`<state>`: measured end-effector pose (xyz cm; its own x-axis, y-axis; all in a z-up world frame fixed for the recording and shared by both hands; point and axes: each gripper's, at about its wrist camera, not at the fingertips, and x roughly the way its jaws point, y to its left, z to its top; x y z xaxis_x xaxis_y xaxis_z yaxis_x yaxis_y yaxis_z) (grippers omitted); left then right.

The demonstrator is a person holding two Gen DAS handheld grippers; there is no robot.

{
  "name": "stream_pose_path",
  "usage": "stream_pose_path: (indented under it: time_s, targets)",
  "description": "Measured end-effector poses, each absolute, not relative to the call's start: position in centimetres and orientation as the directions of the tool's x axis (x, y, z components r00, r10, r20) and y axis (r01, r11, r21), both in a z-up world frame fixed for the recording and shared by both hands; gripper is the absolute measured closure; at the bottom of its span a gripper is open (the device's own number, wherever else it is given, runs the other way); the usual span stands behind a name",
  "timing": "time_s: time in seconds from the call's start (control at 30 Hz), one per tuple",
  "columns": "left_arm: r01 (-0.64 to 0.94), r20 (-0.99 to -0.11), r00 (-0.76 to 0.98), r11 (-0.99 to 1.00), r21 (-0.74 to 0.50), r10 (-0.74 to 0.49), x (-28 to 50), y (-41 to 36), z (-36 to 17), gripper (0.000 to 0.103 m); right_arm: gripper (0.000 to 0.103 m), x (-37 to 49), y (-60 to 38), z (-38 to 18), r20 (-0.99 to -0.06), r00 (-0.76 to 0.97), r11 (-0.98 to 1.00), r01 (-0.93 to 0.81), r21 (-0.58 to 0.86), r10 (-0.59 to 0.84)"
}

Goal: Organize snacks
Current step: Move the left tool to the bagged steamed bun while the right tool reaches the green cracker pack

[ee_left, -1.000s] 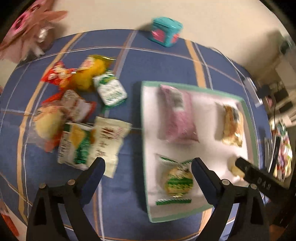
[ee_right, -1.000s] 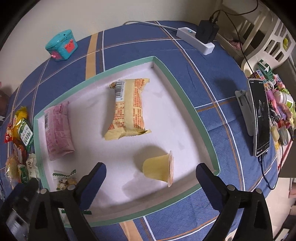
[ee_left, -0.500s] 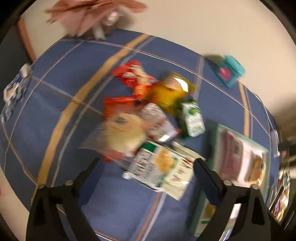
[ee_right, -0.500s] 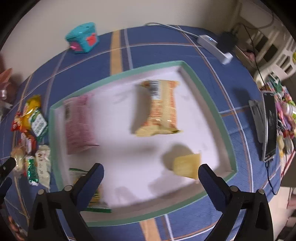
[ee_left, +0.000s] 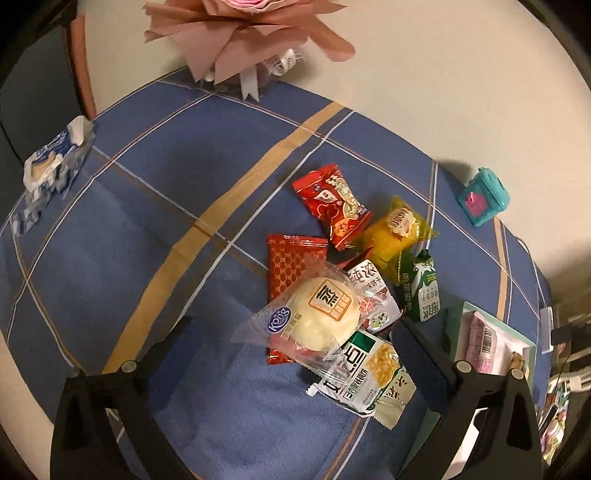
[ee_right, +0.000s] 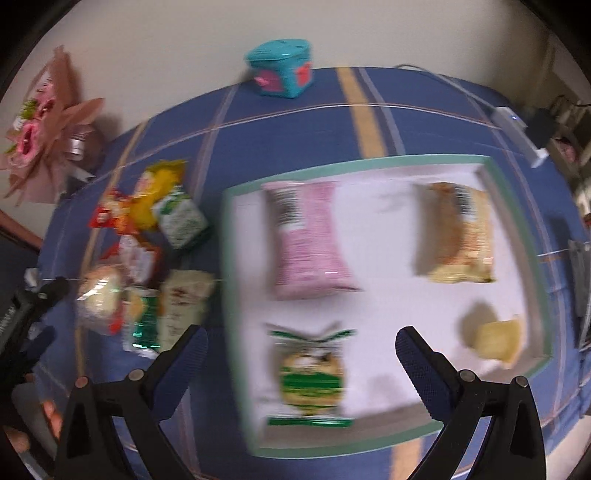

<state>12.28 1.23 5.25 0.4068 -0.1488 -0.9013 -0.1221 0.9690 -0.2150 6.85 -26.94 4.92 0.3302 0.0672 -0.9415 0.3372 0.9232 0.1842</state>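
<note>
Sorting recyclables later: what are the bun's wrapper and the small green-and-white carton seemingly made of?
The bun's wrapper looks like clear glossy plastic film: the bun shows through and it glints. The green-and-white carton looks like coated paperboard, with crisp folded edges and a gabled top.

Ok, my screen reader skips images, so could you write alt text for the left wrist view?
The open, empty left gripper hangs over a heap of wrapped snacks on a blue plaid tablecloth, a clear-wrapped bun topmost. The white tray edges in at right; a pink bouquet and teal box sit at the back.
</note>
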Motion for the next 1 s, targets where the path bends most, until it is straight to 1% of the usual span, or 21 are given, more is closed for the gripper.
stream_pose_path:
  time_s: [0.1,0.2,0.33,0.53,0.73,0.83,1.0]
  targets:
    - [-0.109,-0.905,0.405,0.976,-0.187,-0.129,12.4,1.2,5.2,0.0,0.0,7.4,-25.1,5.2,-0.925,0.361,0.928,0.294,0.23,0.115]
    - [-0.129,-0.904,0.413,0.976,-0.178,-0.11,12.4,1.5,5.0,0.0,0.0,7.9,-23.2,5.5,-0.923,0.374,0.945,0.261,0.199,0.091]
    - [-0.126,-0.911,0.392,0.973,-0.193,-0.13,12.8,1.9,4.2,0.0,0.0,8.6,-21.9,5.2,-0.91,0.394,0.951,0.213,0.224,0.127]
    - [-0.137,-0.933,0.329,0.97,-0.2,-0.146,13.7,2.5,2.7,0.0,0.001,9.6,-20.1,5.0,-0.9,0.403,0.944,0.202,0.263,0.165]
    - [-0.129,-0.927,0.345,0.971,-0.202,-0.147,14.8,2.9,3.3,0.0,0.006,11.0,-16.7,4.3,-0.915,0.38,0.97,0.14,0.199,0.133]
    - [-0.102,-0.933,0.335,0.98,-0.173,-0.13,15.4,2.6,3.3,0.0,0.008,11.5,-15.3,3.7,-0.922,0.365,0.976,0.117,0.181,0.127]
    - [-0.035,-0.941,0.301,0.985,-0.171,-0.153,16.5,1.6,2.5,0.0,0.01,12.3,-13.6,2.6,-0.933,0.34,0.986,0.079,0.149,0.113]
